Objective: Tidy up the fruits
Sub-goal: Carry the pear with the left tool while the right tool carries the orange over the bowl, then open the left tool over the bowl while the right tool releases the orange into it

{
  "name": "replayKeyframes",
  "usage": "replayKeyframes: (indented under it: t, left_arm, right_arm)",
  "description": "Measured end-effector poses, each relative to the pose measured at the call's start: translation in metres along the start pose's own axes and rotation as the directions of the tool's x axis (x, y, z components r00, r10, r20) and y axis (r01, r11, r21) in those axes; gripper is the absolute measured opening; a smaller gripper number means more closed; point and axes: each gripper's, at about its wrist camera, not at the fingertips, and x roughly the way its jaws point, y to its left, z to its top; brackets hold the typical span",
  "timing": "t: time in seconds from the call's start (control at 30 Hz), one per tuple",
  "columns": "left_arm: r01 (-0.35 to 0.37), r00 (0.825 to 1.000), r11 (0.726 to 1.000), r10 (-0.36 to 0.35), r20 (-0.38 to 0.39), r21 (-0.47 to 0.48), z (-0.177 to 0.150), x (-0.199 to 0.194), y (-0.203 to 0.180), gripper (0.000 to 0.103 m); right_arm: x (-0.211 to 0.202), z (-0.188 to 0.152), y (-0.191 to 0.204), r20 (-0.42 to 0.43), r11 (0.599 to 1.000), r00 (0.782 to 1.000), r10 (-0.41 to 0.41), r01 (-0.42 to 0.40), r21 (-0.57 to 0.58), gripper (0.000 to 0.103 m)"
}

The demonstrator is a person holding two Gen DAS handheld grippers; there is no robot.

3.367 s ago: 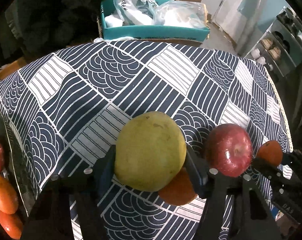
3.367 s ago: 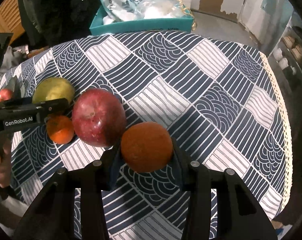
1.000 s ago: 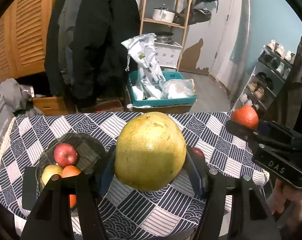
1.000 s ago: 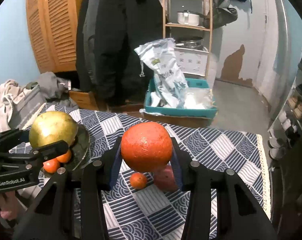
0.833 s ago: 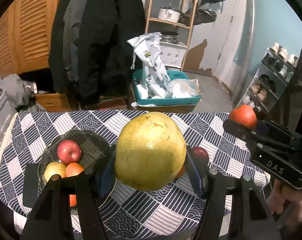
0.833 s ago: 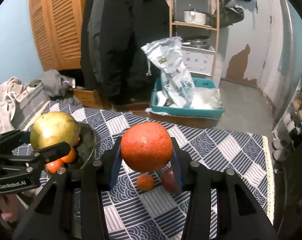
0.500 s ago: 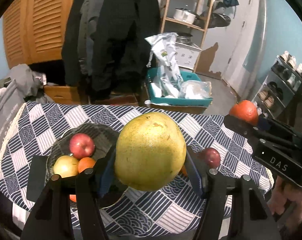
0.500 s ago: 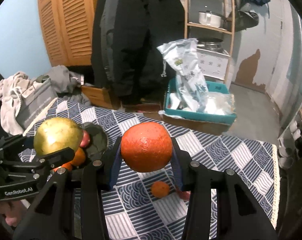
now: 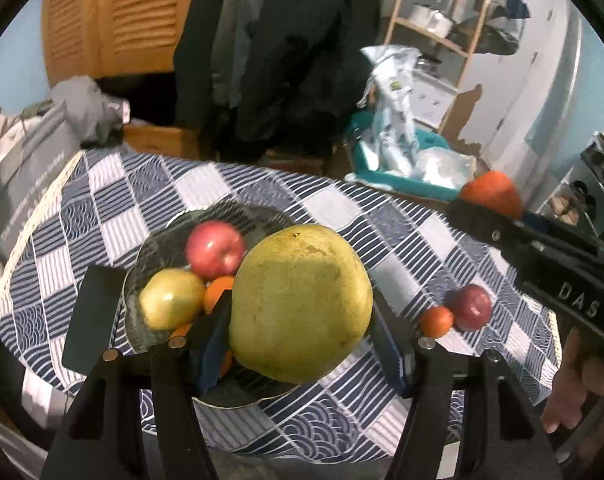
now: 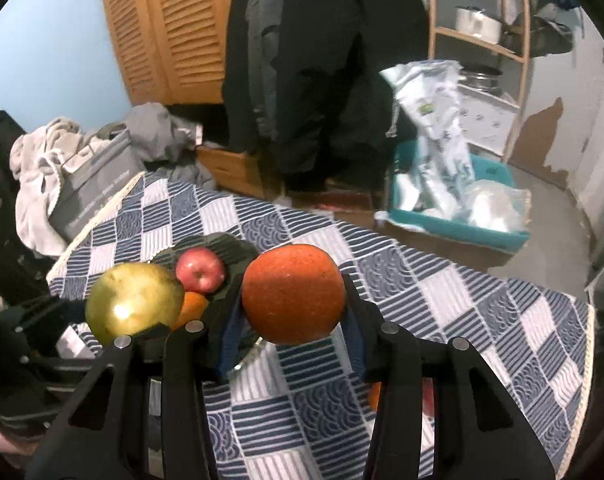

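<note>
My left gripper (image 9: 302, 344) clamps a big yellow-green pomelo (image 9: 300, 304), held above the glass bowl (image 9: 150, 248) at 9 o'clock. Bowl holds a red apple (image 9: 215, 249), a yellow fruit (image 9: 171, 298), oranges. At 3 o'clock a small orange (image 9: 435, 321) touches a dark apple (image 9: 471, 306) on the tablecloth (image 9: 342, 216). Right gripper (image 9: 502, 216) at 2 o'clock grips an orange (image 9: 490, 194).

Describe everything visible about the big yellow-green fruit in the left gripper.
The big yellow-green fruit is large, rounded and slightly lopsided, with dull, pitted skin and a few brown specks near its top. The left gripper clamps it between the jaws, which press its two sides. It hangs in the air above the near rim of the dark bowl, touching nothing else.
</note>
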Motion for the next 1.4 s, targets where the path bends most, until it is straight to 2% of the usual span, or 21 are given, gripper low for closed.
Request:
replayKeyframes:
  t: [0.37,0.63,0.8,1.17,1.3,1.37,1.4]
  left_arm:
    - [-0.051,0.994,0.997,0.046,-0.096,-0.051,-0.017,0.037,0.027,0.066]
    - [-0.07,0.984,0.996,0.061,-0.167,-0.052,-0.03,0.063,0.034,0.066]
    - [-0.071,0.979,0.995,0.055,-0.197,-0.074,-0.035,0.072,0.04,0.066]
    - [-0.093,0.979,0.995,0.088,-0.187,-0.02,-0.036,0.074,0.033,0.066]
    - [-0.044,0.978,0.998,0.035,-0.207,-0.04,-0.037,0.077,0.033,0.066]
    - [-0.059,0.979,0.998,0.052,-0.195,-0.029,-0.037,0.077,0.031,0.067]
    - [-0.066,0.98,0.998,0.061,-0.191,-0.022,-0.036,0.076,0.03,0.069]
  right_arm:
    - [0.063,-0.002,0.023,-0.114,0.998,0.992,0.06,-0.062,-0.013,0.044]
    - [0.108,-0.022,0.026,-0.217,0.995,0.971,0.101,-0.101,0.012,0.044]
    - [0.122,-0.03,0.024,-0.253,0.992,0.96,0.123,-0.118,0.036,0.044]
    - [0.138,-0.035,0.03,-0.3,0.985,0.939,0.171,-0.163,0.054,0.045]
    - [0.141,-0.037,0.028,-0.307,0.982,0.933,0.189,-0.176,0.069,0.045]
    - [0.142,-0.037,0.029,-0.31,0.981,0.931,0.192,-0.179,0.069,0.045]
    - [0.141,-0.037,0.03,-0.309,0.981,0.932,0.192,-0.179,0.068,0.049]
